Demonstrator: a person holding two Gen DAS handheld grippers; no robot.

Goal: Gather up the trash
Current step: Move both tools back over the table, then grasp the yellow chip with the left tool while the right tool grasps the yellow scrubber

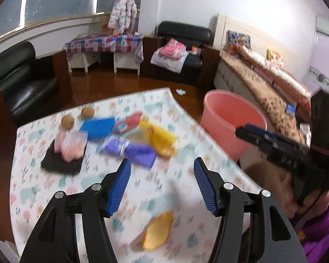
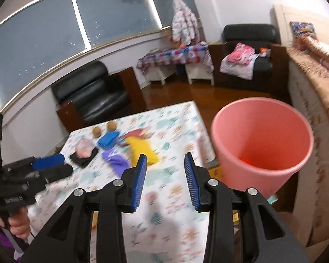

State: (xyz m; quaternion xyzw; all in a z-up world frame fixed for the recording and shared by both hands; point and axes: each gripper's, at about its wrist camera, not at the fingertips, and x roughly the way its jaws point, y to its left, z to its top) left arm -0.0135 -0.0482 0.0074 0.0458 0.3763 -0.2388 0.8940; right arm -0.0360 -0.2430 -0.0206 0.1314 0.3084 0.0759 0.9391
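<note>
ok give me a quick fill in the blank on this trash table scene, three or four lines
1. The bin beside the table is coloured ____.
2. The left tool has ____ between its pads.
3. The two round brown items sit at the table's ____ edge.
4. The pink packet lies on a ____ cloth.

Missing words: pink; nothing; far; black

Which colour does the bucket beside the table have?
The bucket is pink, plain with no pattern. It shows best in the right wrist view.
</note>
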